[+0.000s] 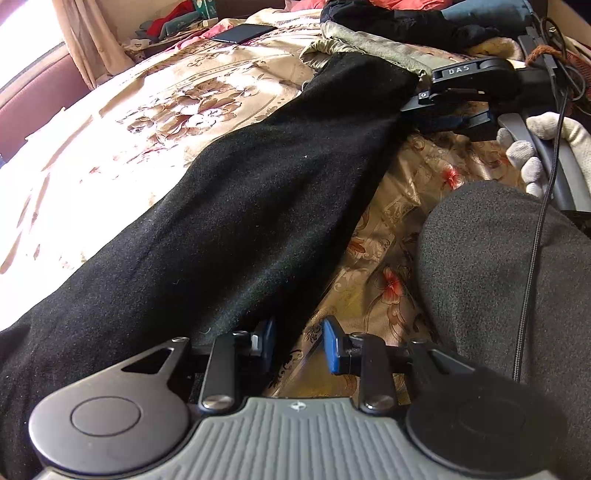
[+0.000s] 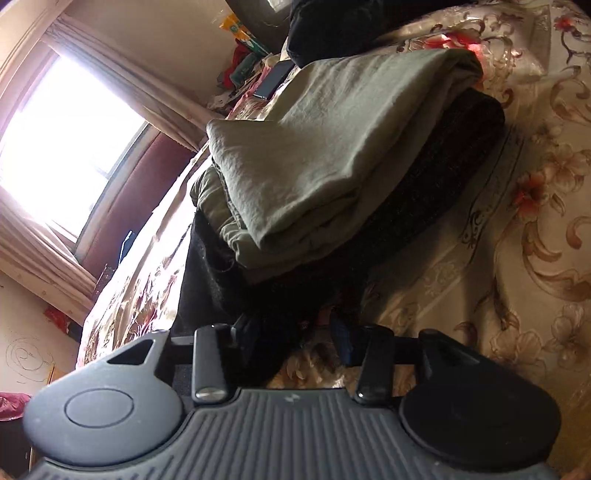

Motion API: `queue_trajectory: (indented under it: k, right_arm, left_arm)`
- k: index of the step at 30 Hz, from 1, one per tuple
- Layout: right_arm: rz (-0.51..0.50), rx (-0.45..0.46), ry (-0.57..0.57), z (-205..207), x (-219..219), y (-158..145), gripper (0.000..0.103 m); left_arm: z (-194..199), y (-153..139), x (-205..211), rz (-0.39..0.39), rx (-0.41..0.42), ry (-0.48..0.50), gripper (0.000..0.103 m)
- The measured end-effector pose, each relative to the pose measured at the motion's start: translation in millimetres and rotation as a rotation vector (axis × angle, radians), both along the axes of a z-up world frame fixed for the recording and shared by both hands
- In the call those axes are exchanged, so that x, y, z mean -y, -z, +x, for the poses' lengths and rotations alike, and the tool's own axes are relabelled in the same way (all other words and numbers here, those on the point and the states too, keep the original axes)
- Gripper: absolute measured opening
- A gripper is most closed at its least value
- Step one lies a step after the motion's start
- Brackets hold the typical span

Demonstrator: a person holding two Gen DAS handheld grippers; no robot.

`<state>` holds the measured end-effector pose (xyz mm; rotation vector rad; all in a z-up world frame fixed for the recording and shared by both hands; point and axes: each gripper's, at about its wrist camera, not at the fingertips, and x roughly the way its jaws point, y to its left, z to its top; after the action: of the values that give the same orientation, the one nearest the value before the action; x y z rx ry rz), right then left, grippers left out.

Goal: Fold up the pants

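Black pants (image 1: 240, 206) lie flat in a long strip across the floral bedspread (image 1: 155, 103), from lower left to upper right. My left gripper (image 1: 299, 345) sits at the near end, jaws apart; its left blue pad (image 1: 266, 341) touches the pants' edge and only bedspread shows in the gap. My right gripper (image 1: 421, 90) is at the far end by the hem, held by a white-gloved hand (image 1: 524, 147). In the right wrist view my right gripper (image 2: 297, 334) stands open, with black cloth (image 2: 266, 354) lying by its left finger and no pad pressing on it.
A folded olive garment (image 2: 332, 147) lies on dark folded clothes (image 2: 443, 177) just ahead of the right gripper. A phone (image 1: 242, 33) and more clothes lie at the far side. The person's dark-clad knee (image 1: 498, 288) and a black cable (image 1: 543, 229) are at the right.
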<state>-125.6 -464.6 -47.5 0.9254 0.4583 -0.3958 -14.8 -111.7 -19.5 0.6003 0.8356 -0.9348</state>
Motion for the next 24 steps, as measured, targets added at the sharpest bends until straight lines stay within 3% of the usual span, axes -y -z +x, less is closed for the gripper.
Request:
queue_trajectory:
  k: [6, 10, 14, 16, 17, 24]
  right_arm:
    - [0.08, 0.094, -0.045, 6.5, 23.4, 4.3, 0.047]
    - [0.144, 0.165, -0.063, -11.9, 33.8, 10.1, 0.047]
    - [0.239, 0.249, 0.072, -32.9, 47.8, 29.1, 0.043]
    - [0.282, 0.254, 0.117, -27.1, 56.0, 35.9, 0.036]
    - [0.27, 0.21, 0.133, -17.7, 59.5, 34.5, 0.028]
    - [0.275, 0.232, 0.249, 6.3, 85.3, 35.3, 0.026]
  left_arm:
    - [0.2, 1.4, 6.4, 0.023, 0.001, 0.01, 0.042]
    - [2.6, 2.2, 14.5, 0.024, -0.003, 0.018, 0.042]
    - [5.3, 3.3, 23.7, 0.011, -0.014, 0.027, 0.042]
    - [5.5, 5.1, 29.6, 0.018, -0.01, 0.04, 0.042]
    - [5.5, 5.9, 32.5, 0.023, -0.008, 0.045, 0.042]
    - [8.0, 6.2, 44.4, 0.02, -0.01, 0.044, 0.042]
